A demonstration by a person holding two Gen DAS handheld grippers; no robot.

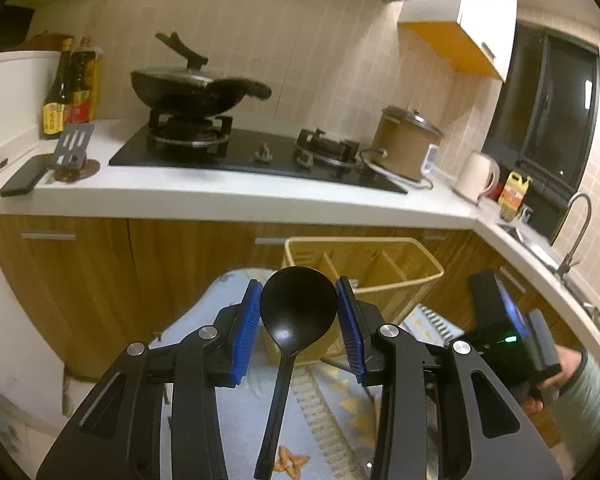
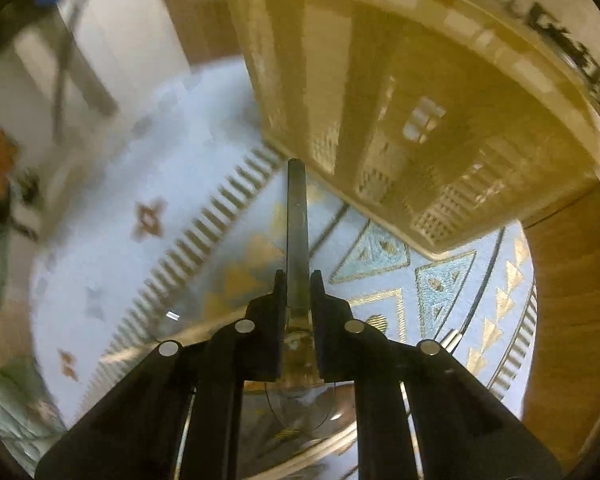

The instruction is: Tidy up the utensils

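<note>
In the left wrist view my left gripper [image 1: 299, 281] is shut on a black spoon [image 1: 298, 312]. Its bowl sits between the blue pads [image 1: 248, 320] and its handle runs back toward the camera. Just beyond the spoon stands a yellow slotted utensil basket [image 1: 352, 241] with several compartments. In the right wrist view my right gripper [image 2: 298, 276] points steeply down and is shut on the thin dark handle [image 2: 297, 216] of a utensil. The handle's end reaches the near wall of the yellow basket [image 2: 400, 120]. That utensil's head is hidden behind the jaws.
A light blue patterned mat [image 2: 380, 248] lies under the basket. Behind are wooden cabinets [image 1: 80, 280] and a white counter [image 1: 220, 196] with a stove, a wok [image 1: 192, 88], a brown cooker [image 1: 404, 144] and a slotted spatula [image 1: 74, 144]. A person's hand [image 1: 564, 364] holds the right tool.
</note>
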